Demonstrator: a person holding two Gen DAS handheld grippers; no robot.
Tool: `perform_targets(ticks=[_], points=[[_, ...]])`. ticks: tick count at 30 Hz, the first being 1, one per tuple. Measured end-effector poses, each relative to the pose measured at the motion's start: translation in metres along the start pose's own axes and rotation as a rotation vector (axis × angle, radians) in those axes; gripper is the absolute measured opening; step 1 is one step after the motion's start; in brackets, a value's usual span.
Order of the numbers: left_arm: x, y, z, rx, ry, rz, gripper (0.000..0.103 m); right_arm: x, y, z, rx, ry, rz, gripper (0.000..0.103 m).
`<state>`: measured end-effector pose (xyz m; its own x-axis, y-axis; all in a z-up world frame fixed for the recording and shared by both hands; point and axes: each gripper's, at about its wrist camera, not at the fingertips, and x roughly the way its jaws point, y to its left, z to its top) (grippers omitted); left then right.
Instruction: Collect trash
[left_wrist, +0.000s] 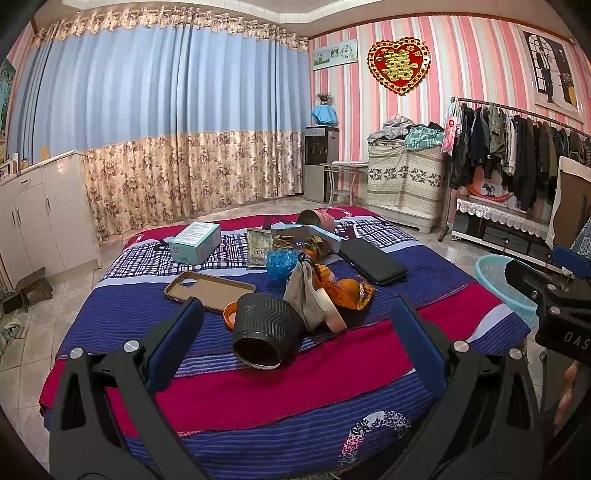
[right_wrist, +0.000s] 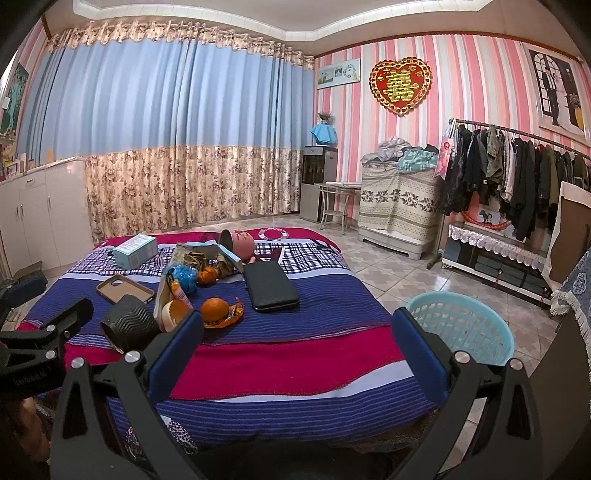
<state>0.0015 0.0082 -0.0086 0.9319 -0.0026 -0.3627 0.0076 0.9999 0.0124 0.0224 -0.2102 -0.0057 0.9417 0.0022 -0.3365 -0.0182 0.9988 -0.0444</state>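
A heap of trash lies mid-bed: a black ribbed cup (left_wrist: 267, 328) (right_wrist: 129, 323) on its side, an orange lid (left_wrist: 229, 314), a beige wrapper (left_wrist: 304, 291), crumpled blue plastic (left_wrist: 280, 262) (right_wrist: 184, 277), an orange on a foil wrapper (left_wrist: 349, 288) (right_wrist: 214, 308), and a shallow box of brown paper scraps (left_wrist: 306, 238). My left gripper (left_wrist: 297, 302) is open just short of the black cup, holding nothing. My right gripper (right_wrist: 297, 314) is open over the bed's near edge, between the heap and a light blue basket (right_wrist: 458, 328) (left_wrist: 506, 284) on the floor to the right.
Also on the striped bedspread (right_wrist: 295, 369) are a brown phone case (left_wrist: 208, 290), a teal carton (left_wrist: 195, 242), a black wallet (right_wrist: 271, 286) and a tipped pink tin (right_wrist: 238, 243). White cabinets stand left, a clothes rack (right_wrist: 517, 173) right, tiled floor around.
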Motion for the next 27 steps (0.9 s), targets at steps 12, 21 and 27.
perform_targets(ticks=[12, 21, 27], points=[[0.018, 0.002, -0.009, 0.005, 0.025, 0.007, 0.098, 0.013, -0.002, -0.004, 0.015, 0.009, 0.001, 0.099], [0.027, 0.004, -0.008, 0.001, 0.034, 0.015, 0.098, 0.023, -0.005, -0.006, 0.022, 0.017, -0.002, 0.099], [0.033, 0.008, -0.006, 0.003, 0.033, 0.03, 0.098, 0.028, -0.01, -0.004, 0.014, 0.012, -0.013, 0.099]])
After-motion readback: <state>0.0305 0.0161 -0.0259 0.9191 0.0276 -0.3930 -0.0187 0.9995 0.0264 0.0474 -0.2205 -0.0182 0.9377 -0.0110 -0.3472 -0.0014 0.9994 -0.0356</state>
